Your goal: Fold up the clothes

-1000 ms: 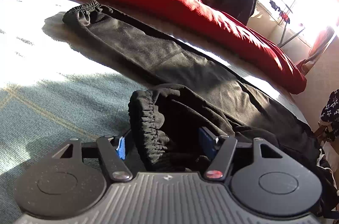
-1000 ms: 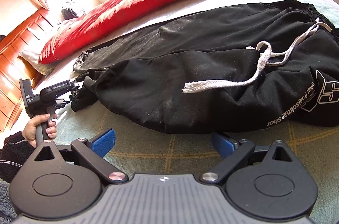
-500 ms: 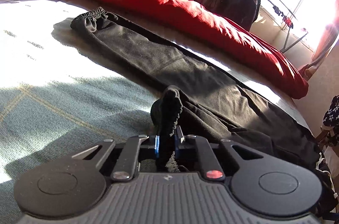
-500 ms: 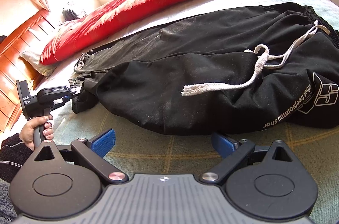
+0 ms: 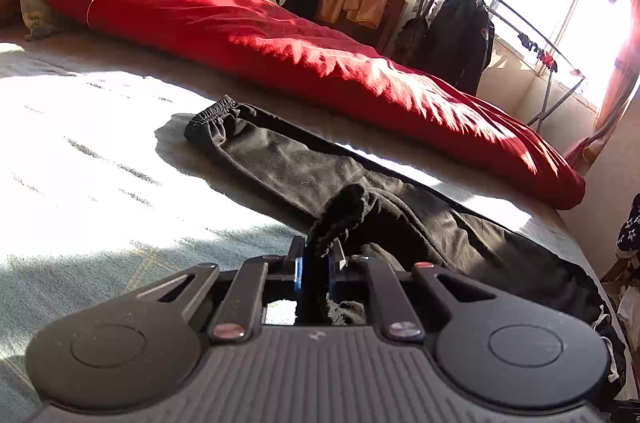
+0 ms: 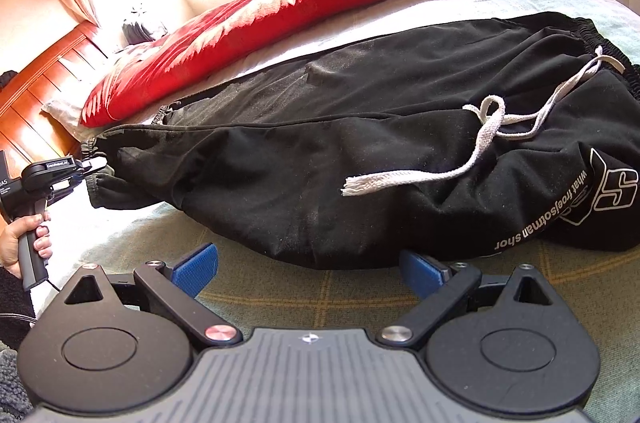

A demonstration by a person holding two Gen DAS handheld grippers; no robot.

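Left wrist view: the left gripper (image 5: 318, 263) is clenched on the near cuff (image 5: 340, 213) of the black trousers (image 5: 400, 207); their length runs away toward the far cuff (image 5: 212, 113). Right wrist view: the right gripper (image 6: 308, 271) stands released, nothing between its pads; the trousers lie crosswise just ahead on the bed (image 6: 360, 299), waistband (image 6: 592, 35) nearer this hand.

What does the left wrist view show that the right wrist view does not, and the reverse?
Only the left wrist view: the left tongs seen close, shut on a gathered trouser cuff, and a drying rack by the window.

Only the right wrist view: the open right tongs, the white drawstring, the printed logo, and a hand holding the other tool.

Both: the black trousers and the red blanket on the bed.
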